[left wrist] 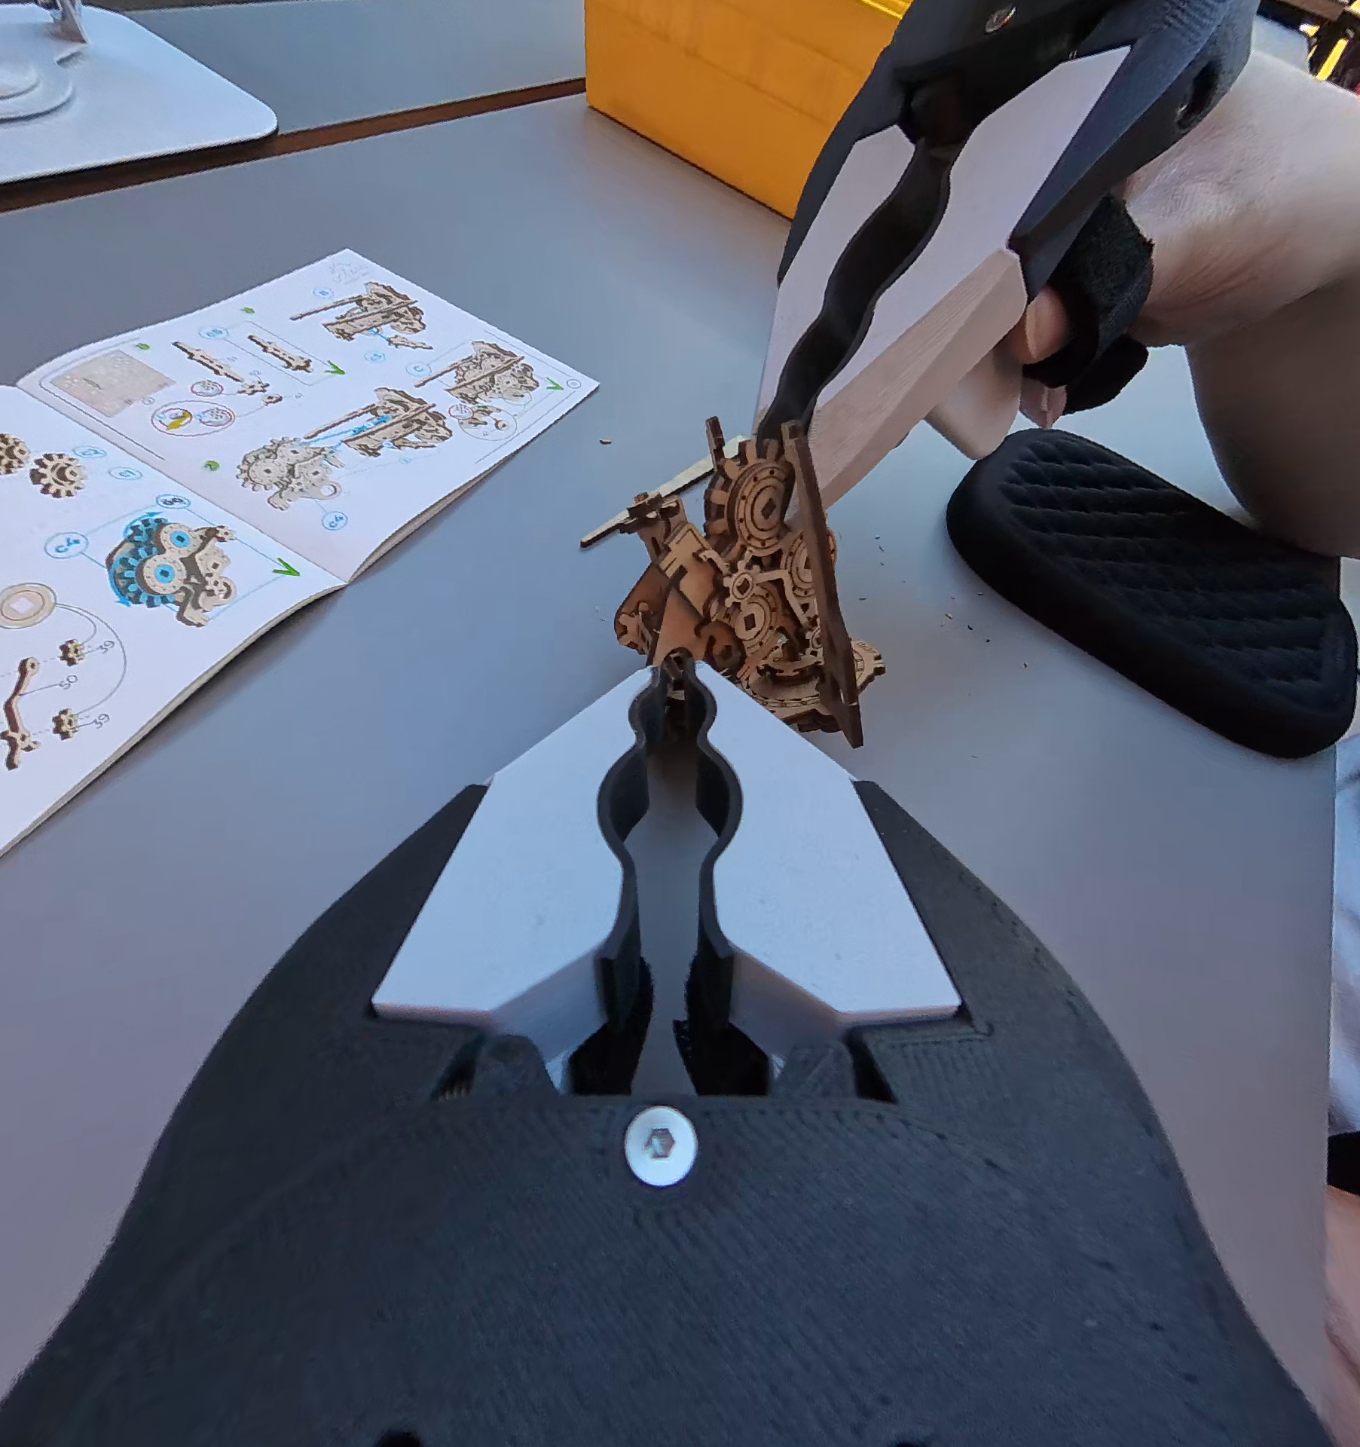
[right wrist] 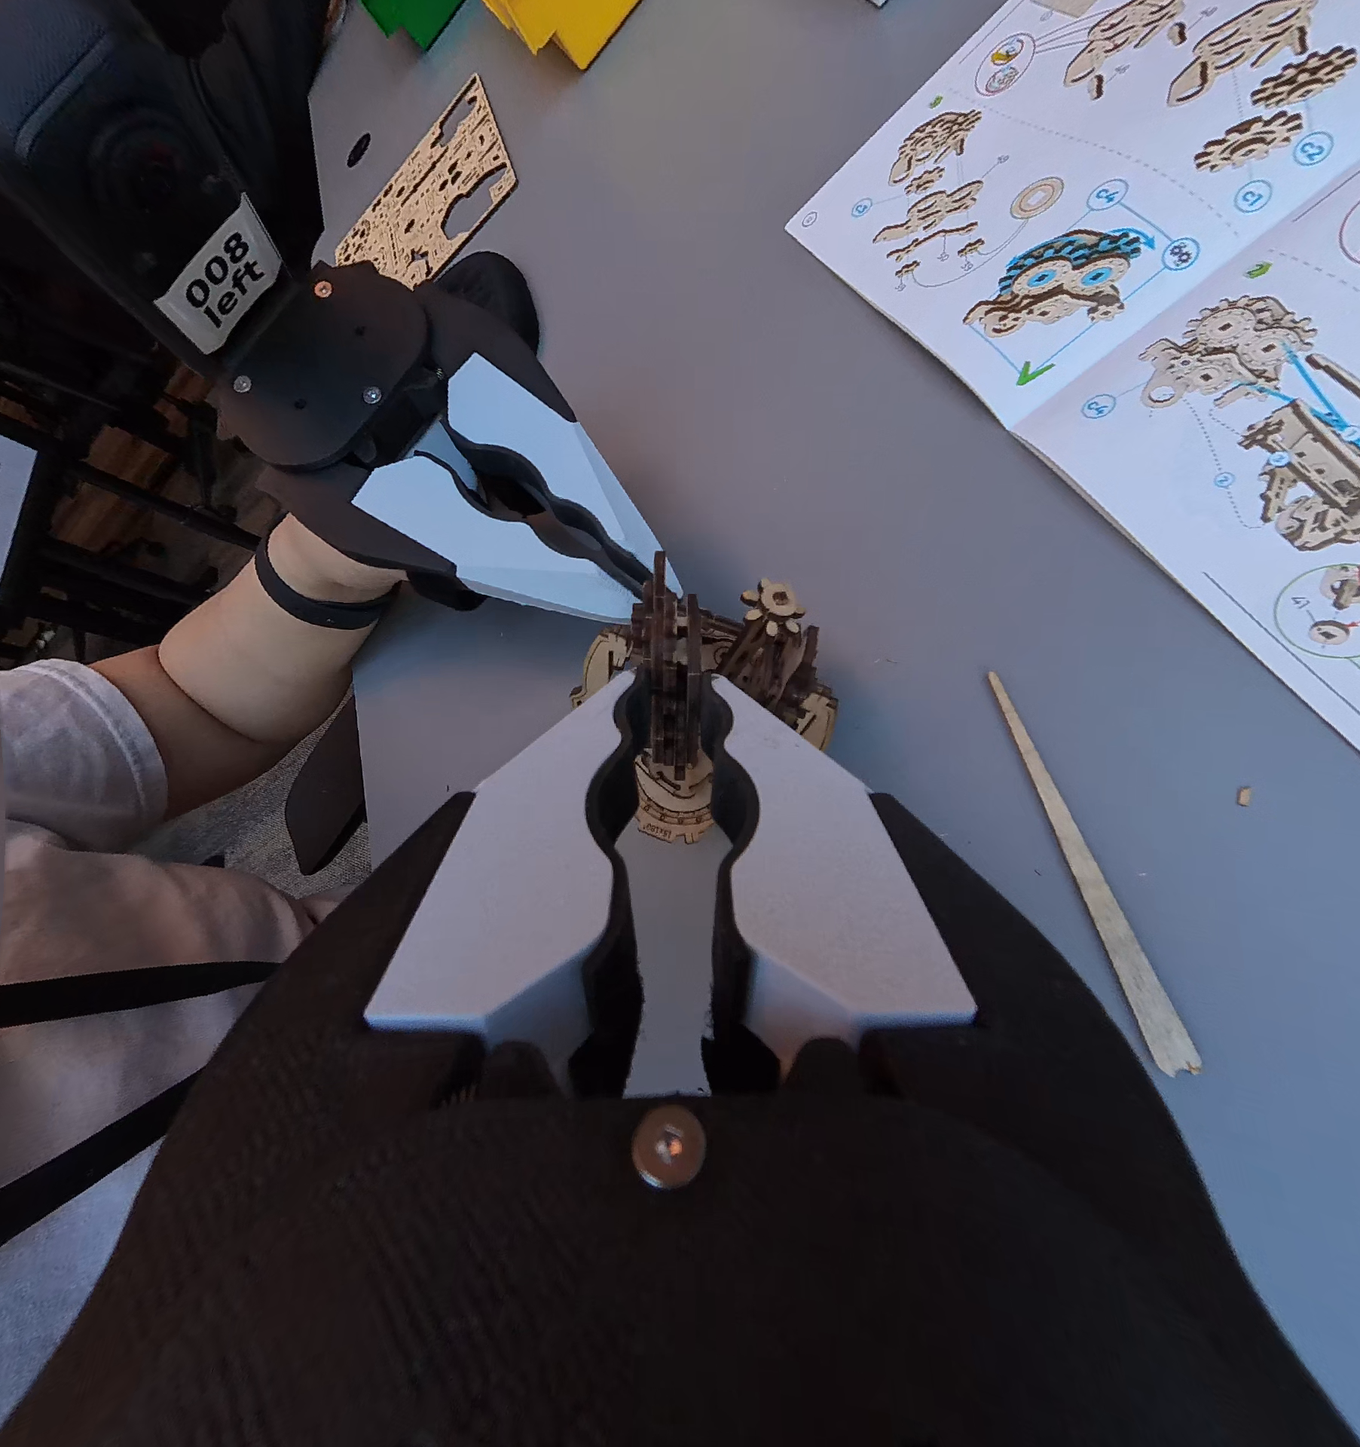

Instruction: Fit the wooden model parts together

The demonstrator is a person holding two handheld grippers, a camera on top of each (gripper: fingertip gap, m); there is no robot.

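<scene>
- Grey tabletop (left wrist: 426,744) all round, with small wood crumbs scattered by the model.
- Nearest thing: left gripper (left wrist: 670,675), tongs pressed nearly together, tips pinching a small bit at the low front edge of the wooden model (left wrist: 747,595).
- One model, half-built, gears and plates showing, tilted, its base down on the table between both tools.
- Right gripper (left wrist: 778,429) comes in from above, tongs pinching the model's upright top plates; in its own view (right wrist: 670,665) the dark stacked plates sit right between the fingers.
- So the two grippers crowd the model from two sides and hide part of it.
- One black padded rest (left wrist: 1154,595) lies just right of the model.
- One thin wooden stick (right wrist: 1091,869) lies loose on the table, near the model, apart from it.
- One open instruction booklet (left wrist: 269,470) farther left.
- One punched-out wooden sheet (right wrist: 434,188) sits behind the left gripper.
- Farthest back: one yellow box (left wrist: 723,86) and a pale mat (left wrist: 152,117).
</scene>
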